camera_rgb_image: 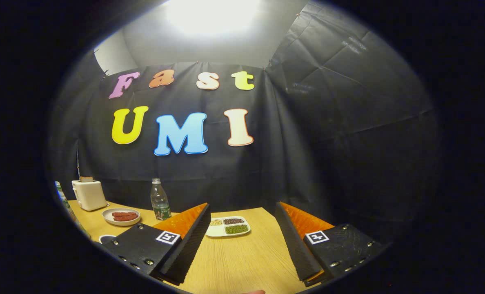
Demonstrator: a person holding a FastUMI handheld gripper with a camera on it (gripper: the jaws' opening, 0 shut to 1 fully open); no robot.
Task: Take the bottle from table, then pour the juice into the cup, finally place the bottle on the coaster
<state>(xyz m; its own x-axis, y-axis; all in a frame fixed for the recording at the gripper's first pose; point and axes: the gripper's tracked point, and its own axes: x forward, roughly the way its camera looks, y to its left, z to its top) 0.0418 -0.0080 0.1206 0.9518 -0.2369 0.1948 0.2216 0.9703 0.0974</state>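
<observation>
A clear plastic bottle (160, 201) with a pale cap and a dark label stands upright on the wooden table (242, 257), near its back edge. It is beyond the tip of my left finger (177, 241) and slightly to its left. My gripper (242, 206) is open and held above the table, with a wide gap and nothing between the fingers. A round white-rimmed thing with a dark inside (105, 238), perhaps the cup, peeks out beside the left finger, which partly hides it.
A cream toaster (88, 194) stands at the back left, with a plate of sausages (122, 216) in front of it. A white divided tray of beans (228, 226) lies just ahead, between the fingers. A tall greenish thing (64, 202) stands at the far left.
</observation>
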